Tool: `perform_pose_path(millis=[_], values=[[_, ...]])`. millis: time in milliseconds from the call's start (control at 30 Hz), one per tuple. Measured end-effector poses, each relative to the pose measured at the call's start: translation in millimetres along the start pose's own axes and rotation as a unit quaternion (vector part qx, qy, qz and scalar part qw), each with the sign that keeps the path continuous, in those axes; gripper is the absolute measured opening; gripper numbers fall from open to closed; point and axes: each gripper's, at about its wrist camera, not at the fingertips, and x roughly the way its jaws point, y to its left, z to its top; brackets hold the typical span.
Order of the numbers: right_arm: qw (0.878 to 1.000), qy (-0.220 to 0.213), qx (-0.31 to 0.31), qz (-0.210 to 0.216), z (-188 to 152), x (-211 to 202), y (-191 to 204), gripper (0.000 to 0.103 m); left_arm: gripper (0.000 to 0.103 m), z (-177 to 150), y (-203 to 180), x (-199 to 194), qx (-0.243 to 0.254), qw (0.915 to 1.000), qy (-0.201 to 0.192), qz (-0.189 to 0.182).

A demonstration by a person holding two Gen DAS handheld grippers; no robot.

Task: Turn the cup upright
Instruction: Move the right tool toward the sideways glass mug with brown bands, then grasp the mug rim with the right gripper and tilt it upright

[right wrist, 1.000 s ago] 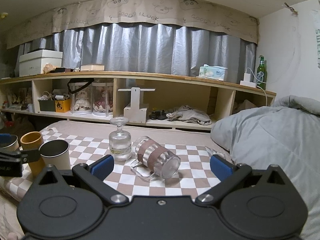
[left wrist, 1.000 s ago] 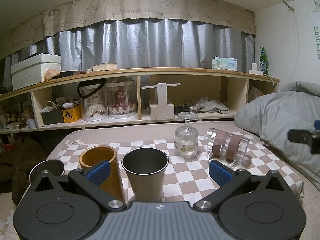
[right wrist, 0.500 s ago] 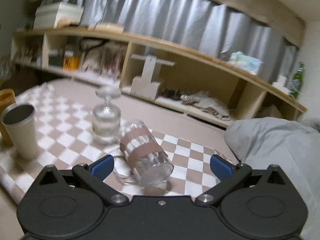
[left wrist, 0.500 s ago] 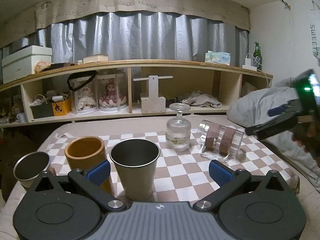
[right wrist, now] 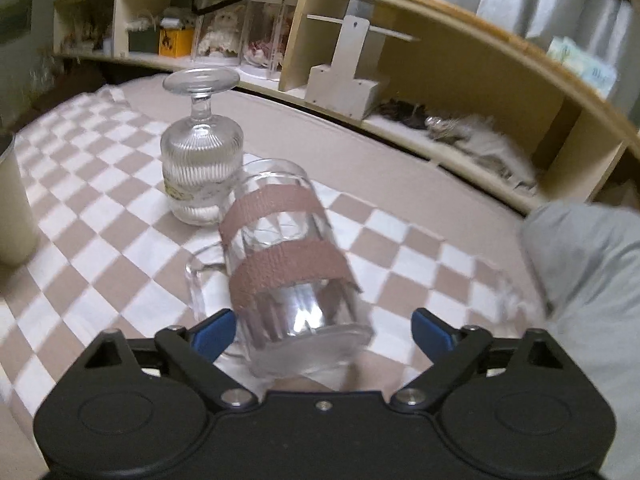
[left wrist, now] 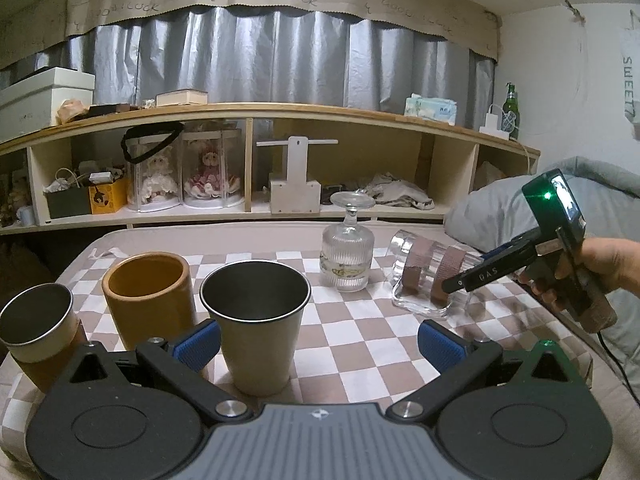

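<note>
- Glass mug (right wrist: 288, 264), wrapped in two brown tape bands, lies on its side on the checkered cloth (right wrist: 100, 240), just beside an upturned stemmed glass (right wrist: 202, 160).
- Right gripper (right wrist: 324, 330) hovers at the mug's base, jaws spread wide to either side of it, gripping nothing.
- Left gripper (left wrist: 318, 344) sits well apart from the mug, jaws wide and empty, with a steel cup (left wrist: 256, 320) standing between its fingers.
- An orange cup (left wrist: 148, 292) stands upright next to the steel one.
</note>
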Motion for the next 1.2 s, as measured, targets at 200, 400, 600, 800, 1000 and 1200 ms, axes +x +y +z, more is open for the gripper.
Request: perform_pose_path(millis=[200, 400, 600, 800, 1000, 1200], values=[[0.999, -0.003, 0.048, -0.005, -7, -1, 11, 0.080, 0.103, 1, -1, -2, 0.003, 1.0000, 0.000, 0.001], [0.989, 0.049, 0.131, -0.051, -17, -35, 40, 0.075, 0.103, 1, -5, -6, 0.005, 1.0000, 0.001, -0.007], [0.979, 0.081, 0.187, -0.022, -34, -72, 62, 0.069, 0.103, 0, -8, -5, 0.001, 0.9999, 0.007, -0.015], [0.982, 0.081, 0.171, 0.008, -28, -92, 73, 0.068, 0.103, 3, -13, 7, -0.028, 0.9983, 0.026, -0.044], [0.982, 0.043, 0.182, -0.010, -8, -110, 50, 0.080, 0.102, 18, -45, 33, -0.032, 0.9951, 0.031, -0.088], [0.968, 0.079, 0.237, 0.000, 21, -62, 0, 0.081, 0.101, 19, -82, 66, -0.024, 0.9929, 0.031, -0.113]])
